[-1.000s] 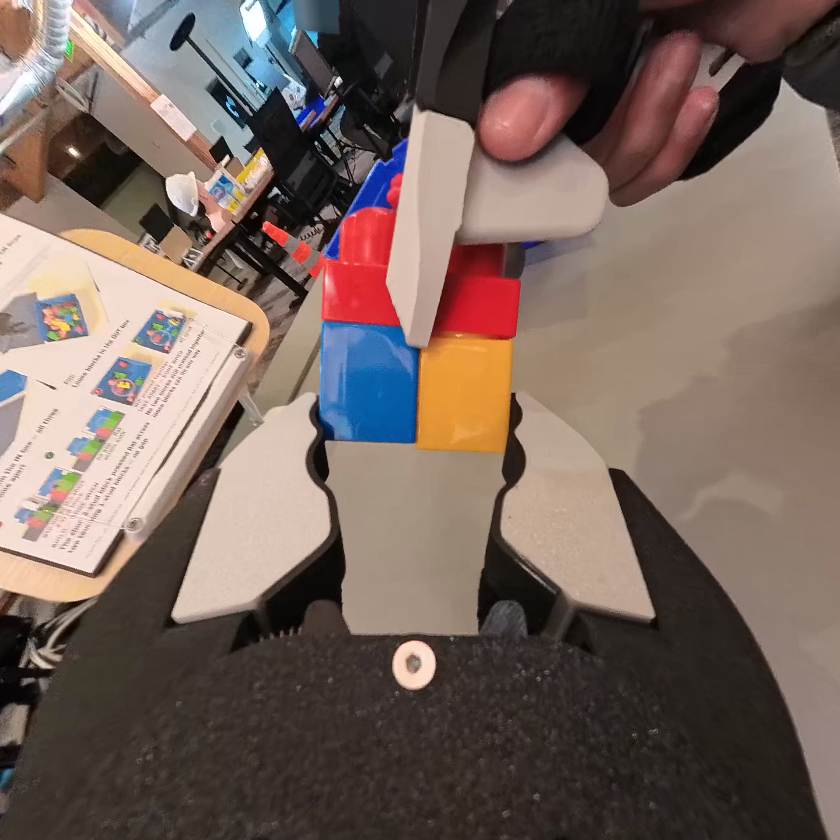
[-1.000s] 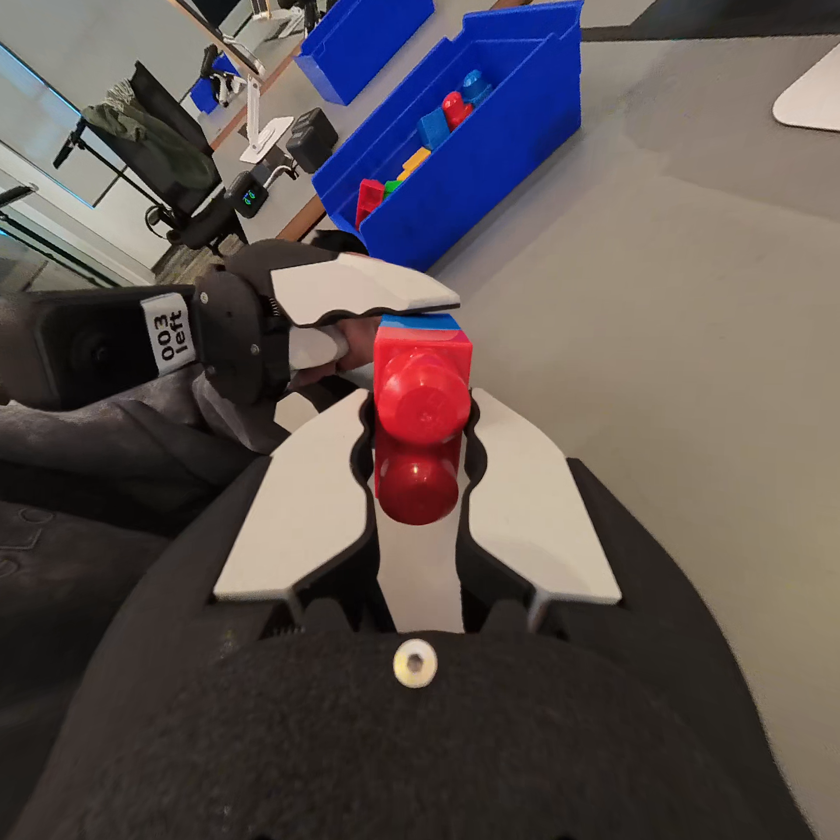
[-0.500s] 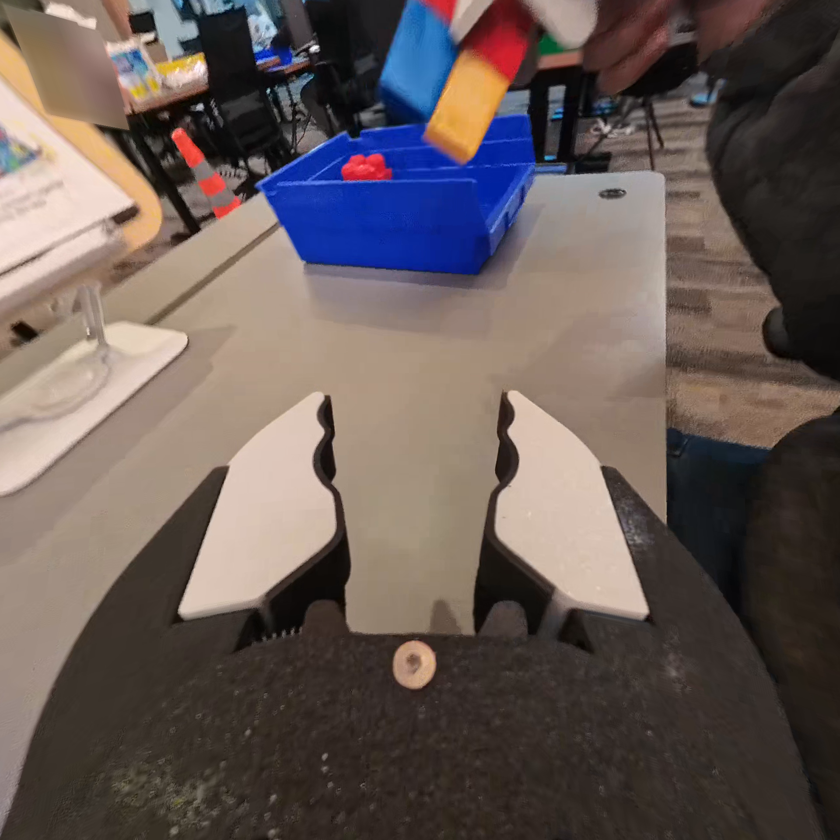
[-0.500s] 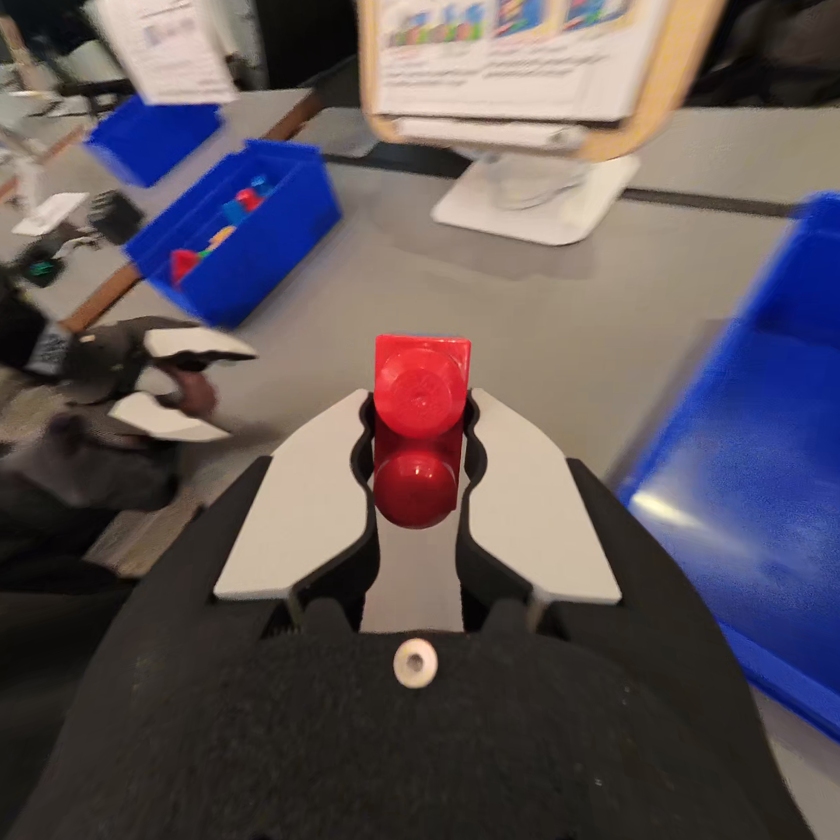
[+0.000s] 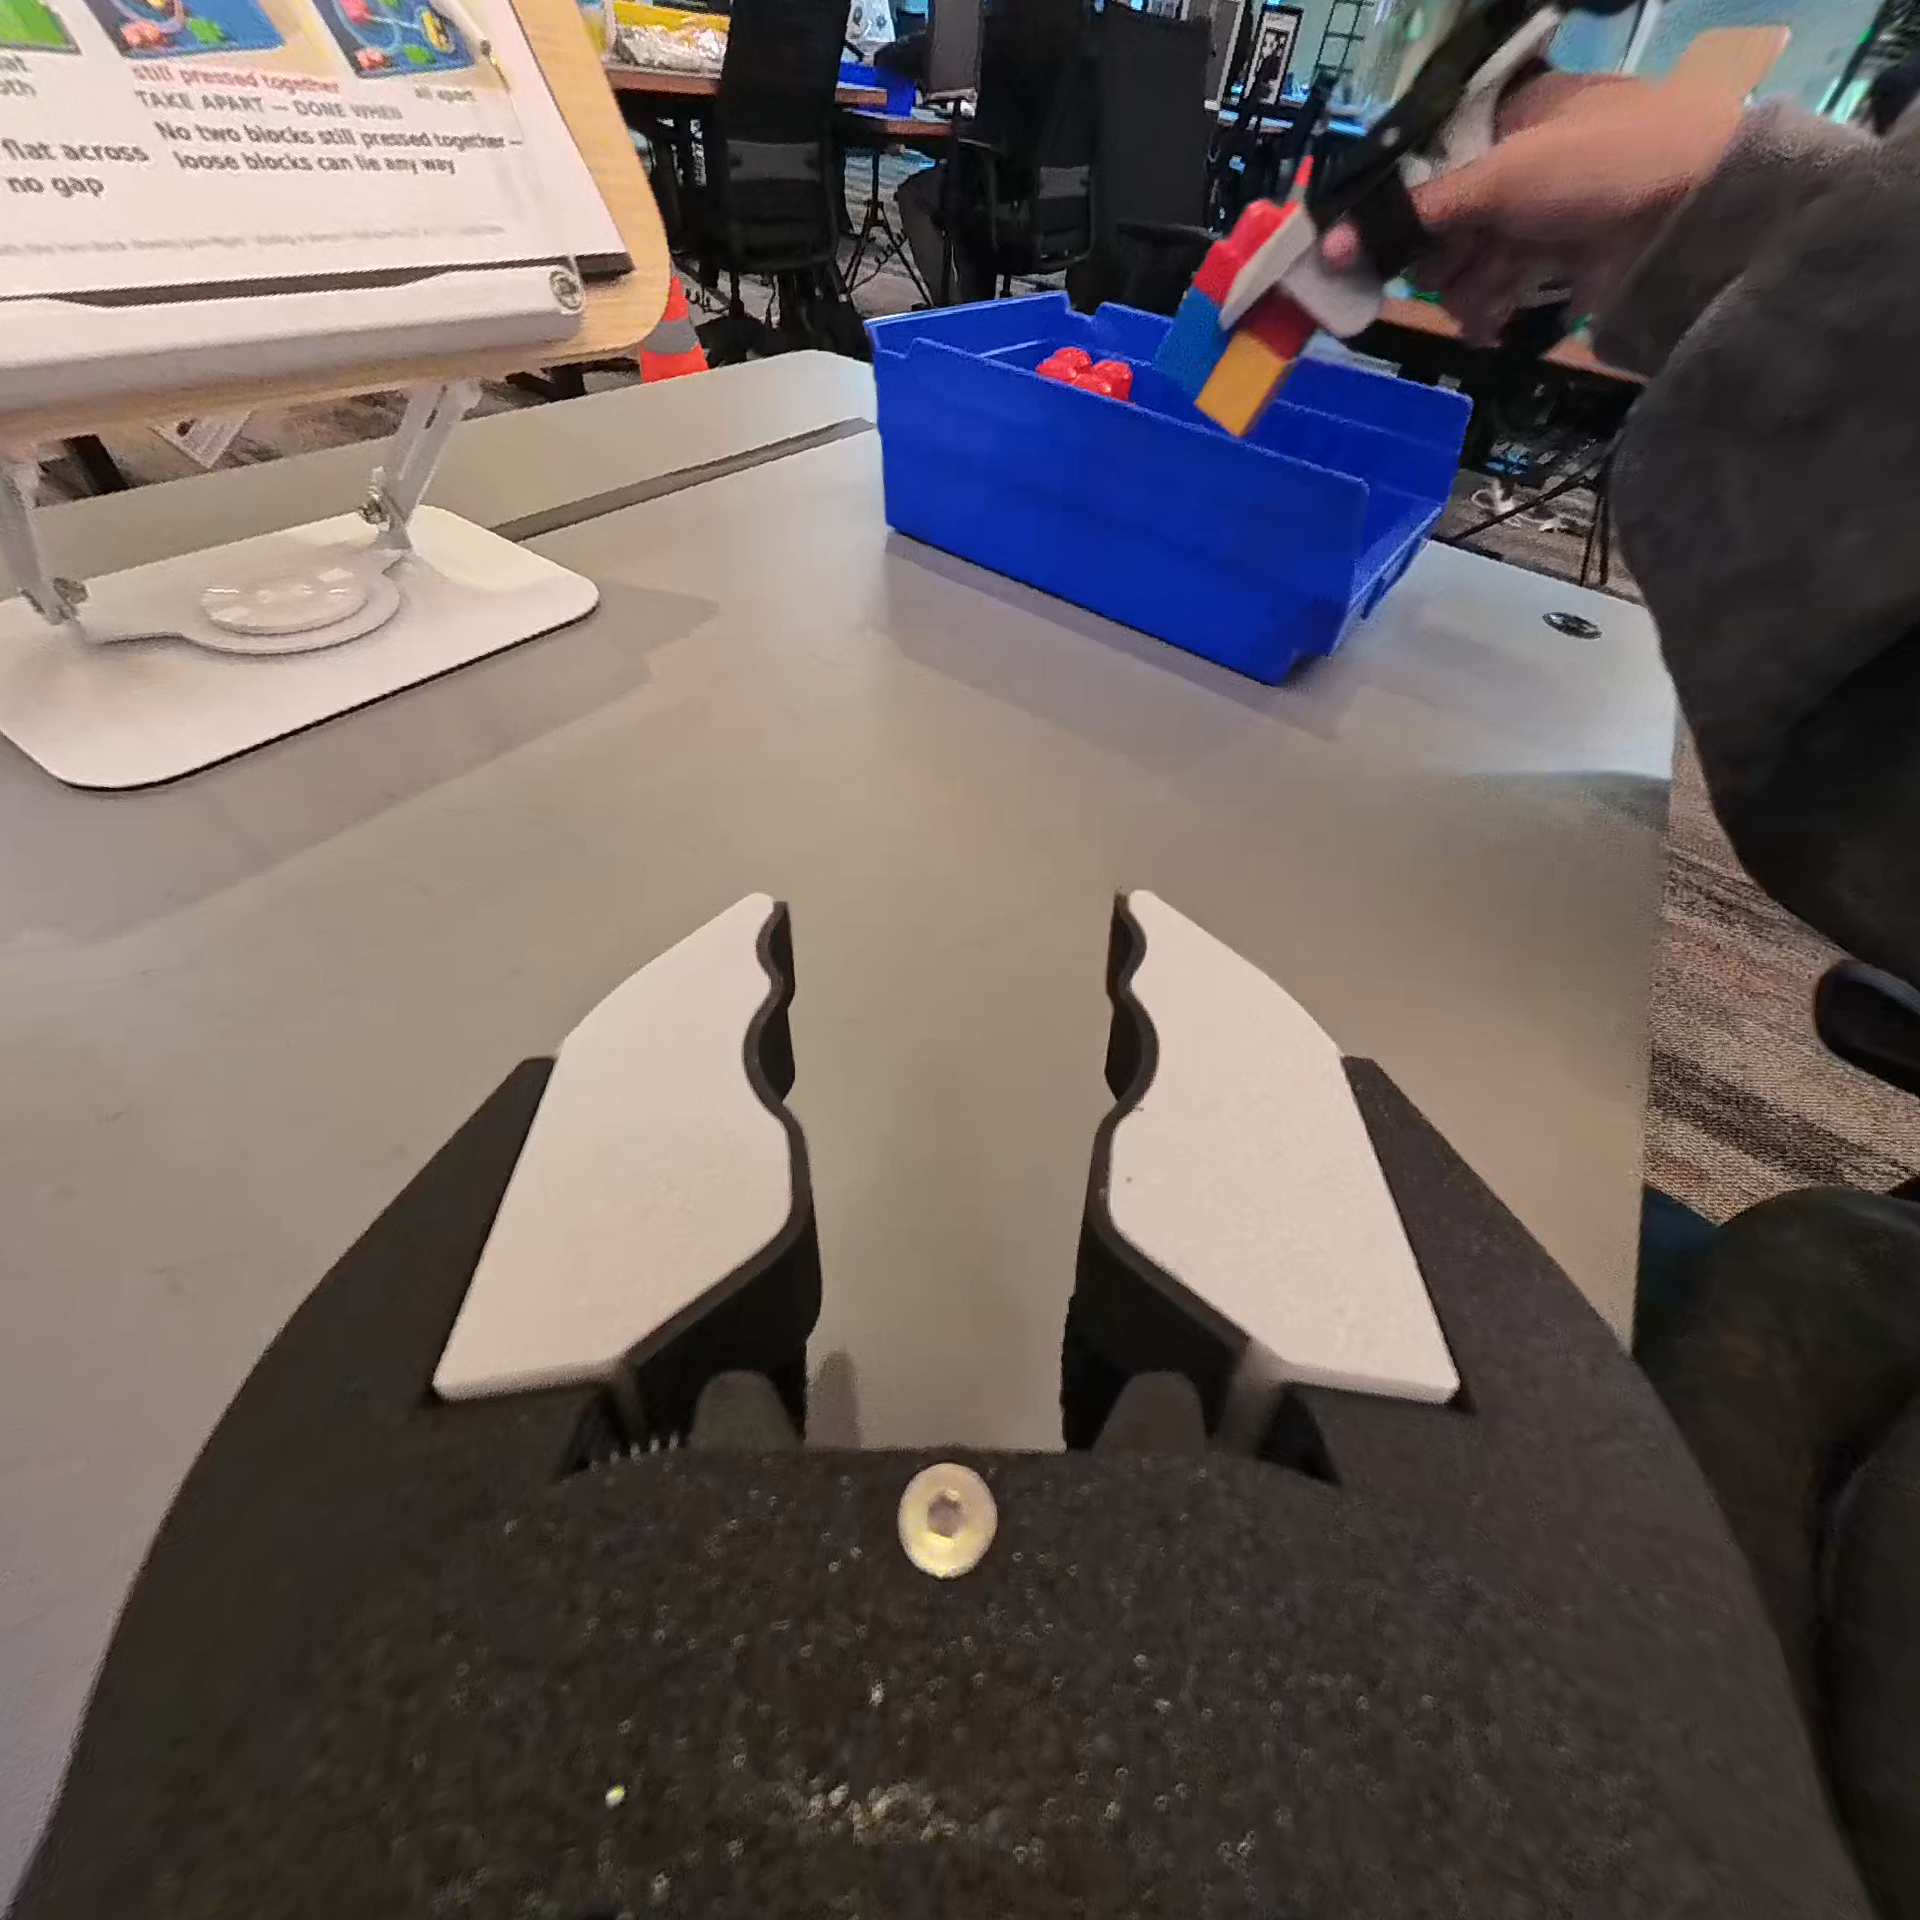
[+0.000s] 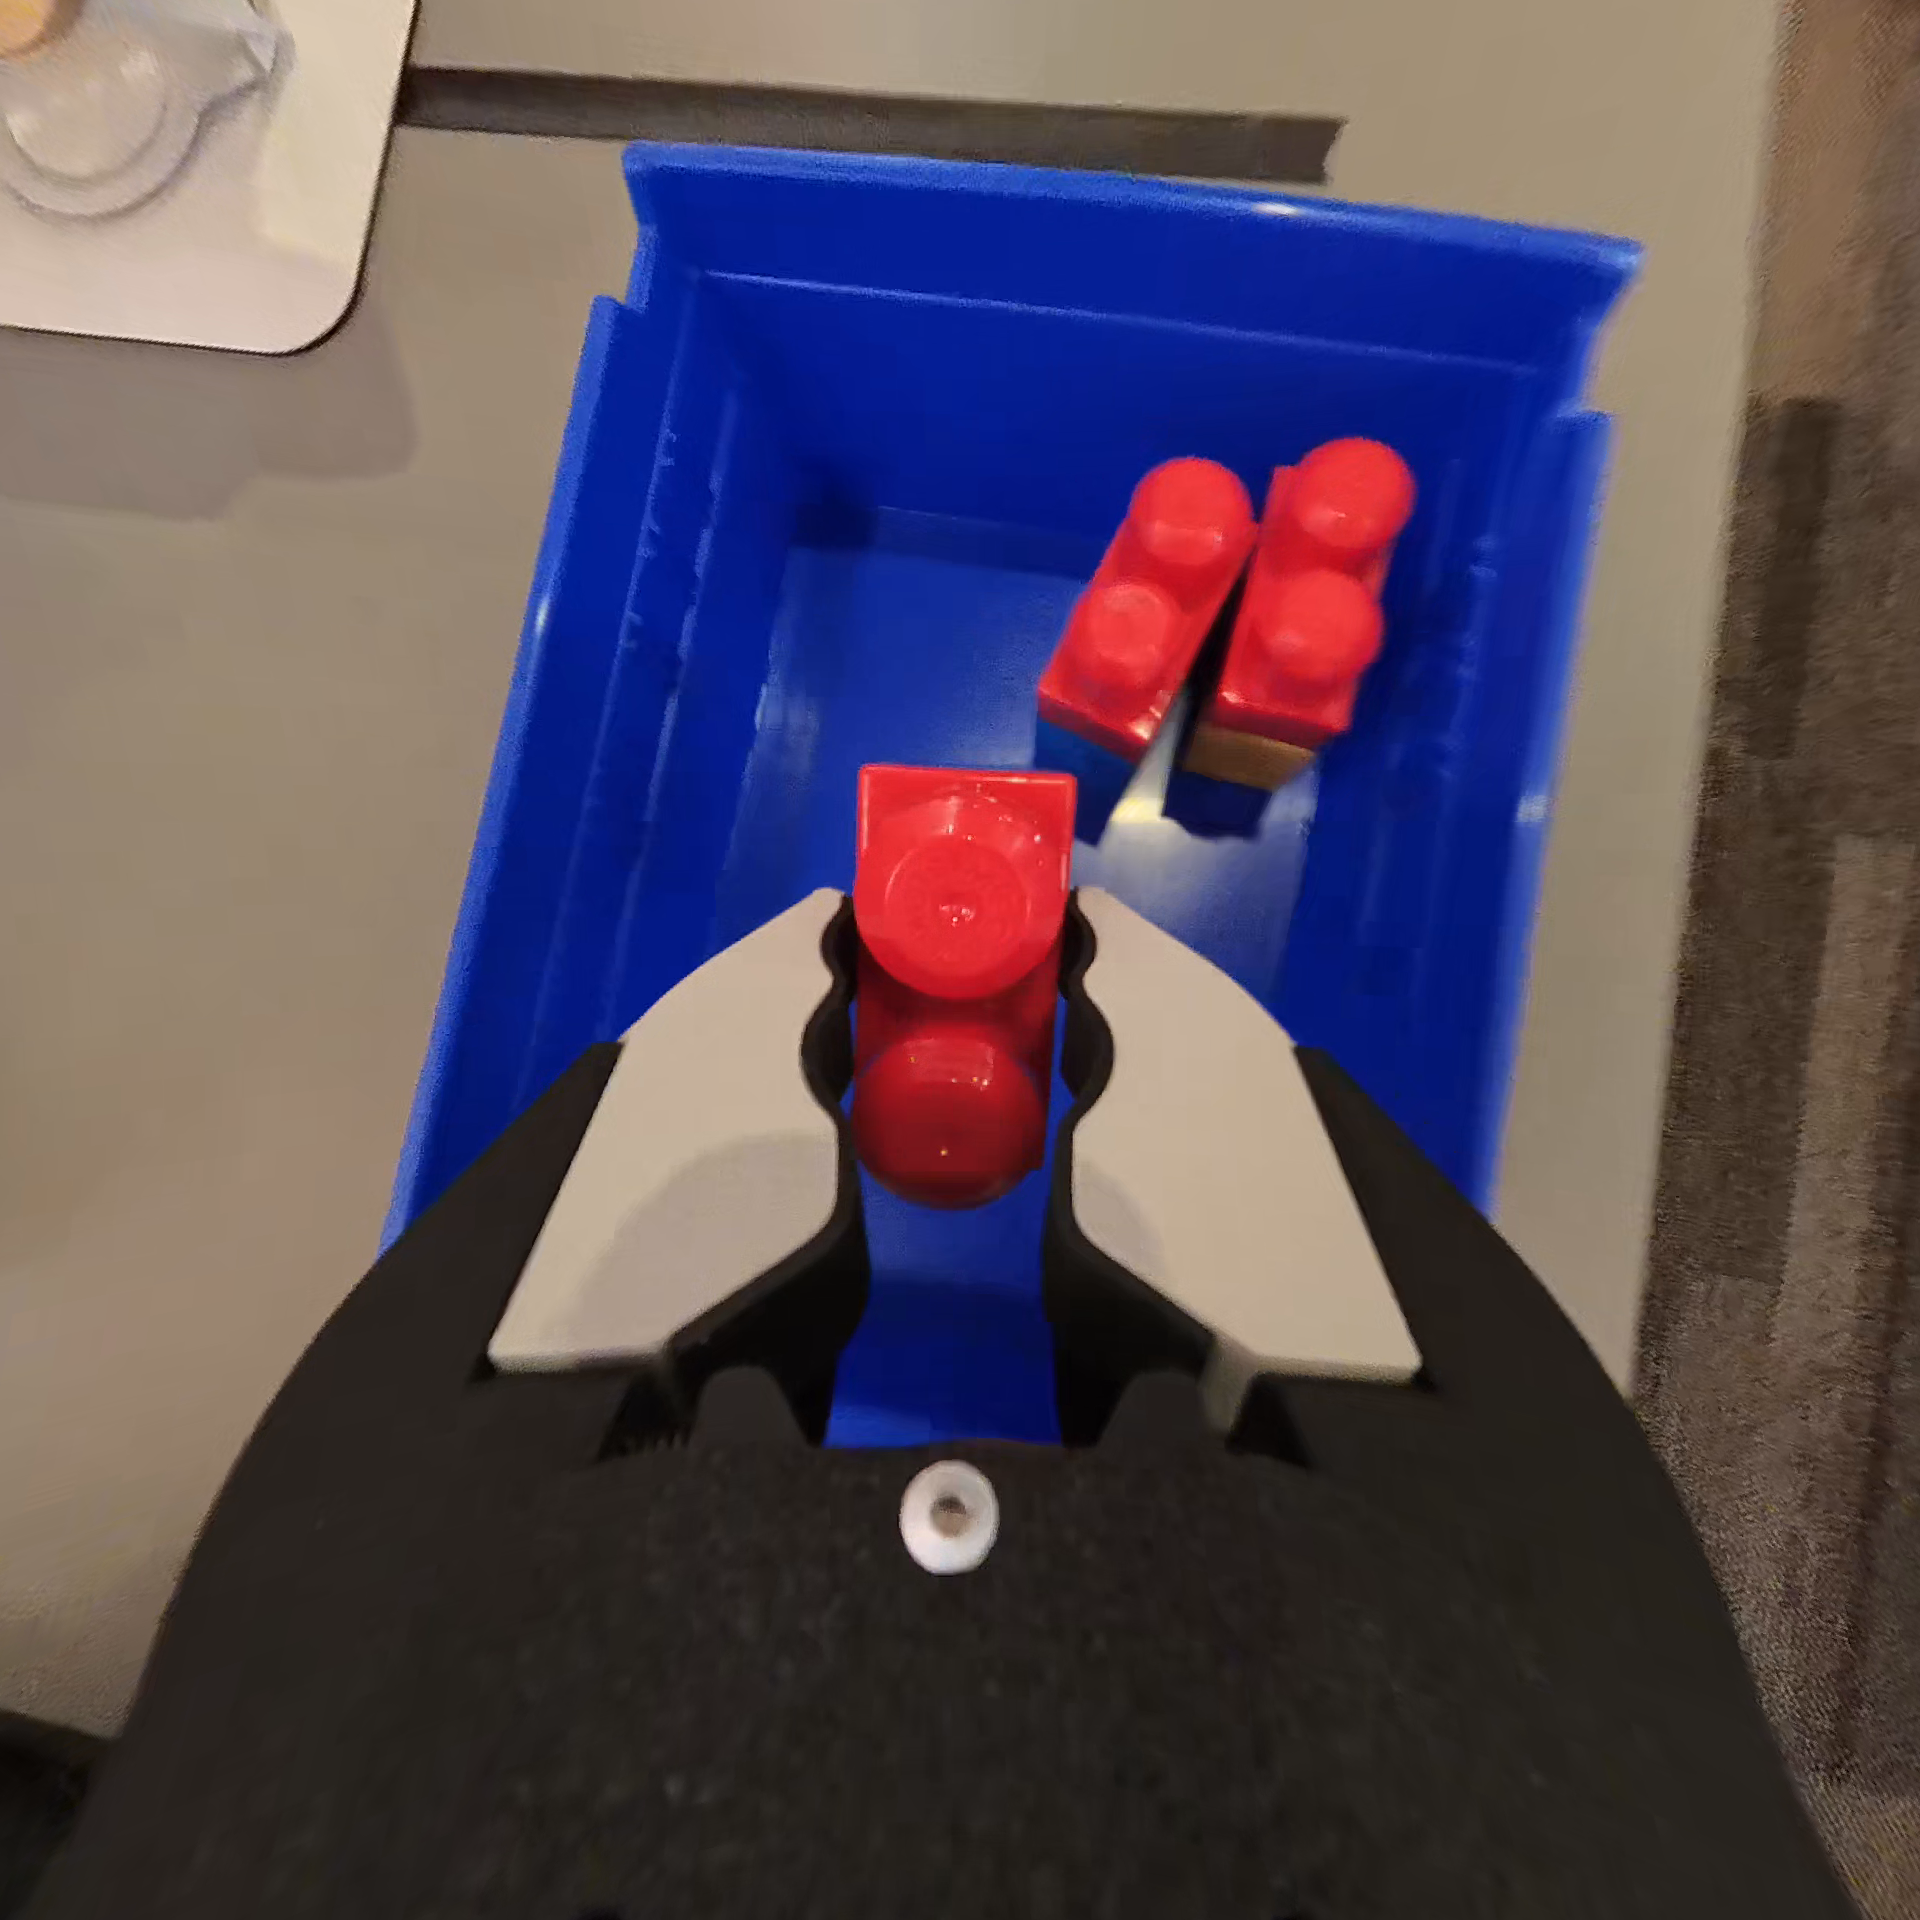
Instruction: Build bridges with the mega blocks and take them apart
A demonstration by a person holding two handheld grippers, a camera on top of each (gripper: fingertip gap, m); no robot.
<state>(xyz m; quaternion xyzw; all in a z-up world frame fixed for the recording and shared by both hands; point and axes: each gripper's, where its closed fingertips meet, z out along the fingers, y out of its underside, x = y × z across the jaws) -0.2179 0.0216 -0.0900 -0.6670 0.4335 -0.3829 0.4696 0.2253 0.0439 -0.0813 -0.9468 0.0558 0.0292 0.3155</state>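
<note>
My right gripper (image 6: 956, 904) is shut on the red two-stud block (image 6: 961, 935) that tops a small bridge. It holds the bridge above the open blue bin (image 6: 665, 644). In the left wrist view the same bridge (image 5: 1242, 322) shows red on top of a blue and a yellow block, tilted over the bin (image 5: 1143, 509). Two more red-topped stacks (image 6: 1143, 613) (image 6: 1309, 603) lie side by side inside the bin. My left gripper (image 5: 945, 914) is open and empty, low over the grey table (image 5: 935, 748), well short of the bin.
A document stand with a white base (image 5: 281, 644) and a printed sheet stands at the left; its base also shows in the right wrist view (image 6: 156, 156). The table's edge and carpet (image 5: 1745, 1091) run along the right. A person's dark sleeve (image 5: 1787, 468) fills the right side. Some 45 centimetres of space lies between my two pairs of fingers.
One second ago my left gripper sat around the bridge's blue and yellow base. My right gripper has carried the whole bridge away and now holds it over the bin; my left gripper stays open.
</note>
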